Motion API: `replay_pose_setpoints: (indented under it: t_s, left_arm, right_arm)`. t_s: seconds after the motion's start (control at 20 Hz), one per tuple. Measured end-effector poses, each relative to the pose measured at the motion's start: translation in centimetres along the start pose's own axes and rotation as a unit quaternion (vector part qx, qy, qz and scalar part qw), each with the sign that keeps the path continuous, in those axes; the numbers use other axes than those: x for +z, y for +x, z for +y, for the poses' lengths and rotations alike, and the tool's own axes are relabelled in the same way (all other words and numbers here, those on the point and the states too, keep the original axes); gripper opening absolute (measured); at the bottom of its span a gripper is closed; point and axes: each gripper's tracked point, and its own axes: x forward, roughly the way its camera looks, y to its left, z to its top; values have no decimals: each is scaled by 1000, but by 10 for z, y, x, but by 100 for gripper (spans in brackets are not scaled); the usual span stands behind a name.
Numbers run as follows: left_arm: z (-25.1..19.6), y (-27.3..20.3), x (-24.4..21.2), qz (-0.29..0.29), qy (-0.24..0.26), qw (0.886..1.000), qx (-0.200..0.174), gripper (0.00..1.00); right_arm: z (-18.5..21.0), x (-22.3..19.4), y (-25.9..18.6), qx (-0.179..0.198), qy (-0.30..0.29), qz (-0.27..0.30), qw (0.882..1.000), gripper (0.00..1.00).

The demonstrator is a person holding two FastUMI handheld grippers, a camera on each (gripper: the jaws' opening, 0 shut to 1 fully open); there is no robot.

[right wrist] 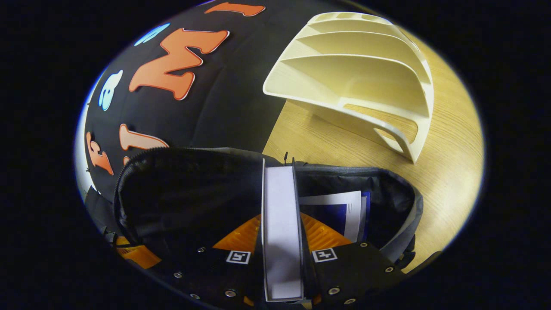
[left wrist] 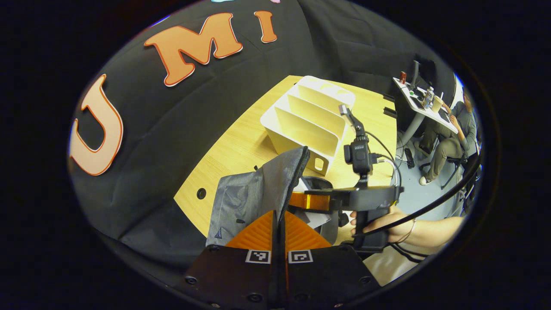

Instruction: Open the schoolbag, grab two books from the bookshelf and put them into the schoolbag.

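Note:
The grey schoolbag (left wrist: 241,202) stands open on the wooden table (left wrist: 241,137). My left gripper (left wrist: 279,215) is shut on its zipper edge and holds the flap up. My right gripper (right wrist: 280,216) is shut on a white book (right wrist: 280,193), held edge-on over the bag's dark opening (right wrist: 189,189). A blue and white book (right wrist: 340,211) lies inside the schoolbag. In the left gripper view the right gripper (left wrist: 308,201), held by a hand (left wrist: 387,224), reaches into the bag's mouth. The white bookshelf (right wrist: 357,73) stands behind the bag with its slots bare.
The table's right edge (left wrist: 389,142) drops off to the floor. A person sits at a desk (left wrist: 422,107) far right. A dark cable (left wrist: 434,202) runs from the right gripper. A round hole (left wrist: 201,193) is in the tabletop near the bag.

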Motion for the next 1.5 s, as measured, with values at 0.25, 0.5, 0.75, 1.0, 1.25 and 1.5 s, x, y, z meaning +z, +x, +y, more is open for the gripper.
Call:
replay_pose_setpoints:
  t_s: [0.25,0.5,0.75,1.0,1.25,1.5]
  left_arm:
    - [10,-3,-3,0,-6,1000,10,1]
    - [11,4,-16,-1,-39,999,-3,1]
    - [13,13,-23,-4,-56,998,-12,1]
    - [8,20,-30,-9,-80,996,-27,1]
    - [-2,32,-36,-10,-106,993,-45,1]
    - [-10,39,-31,-12,-130,991,-31,12]
  right_arm:
    - [-7,-17,22,-34,10,5,999,47]
    - [-44,-19,19,-123,-50,19,991,69]
    - [-65,-17,3,-157,-73,35,984,80]
    - [-79,4,-20,-175,-91,37,980,93]
    - [-103,49,-59,-204,-107,25,973,99]
    - [-119,97,-96,-223,-139,29,964,98]
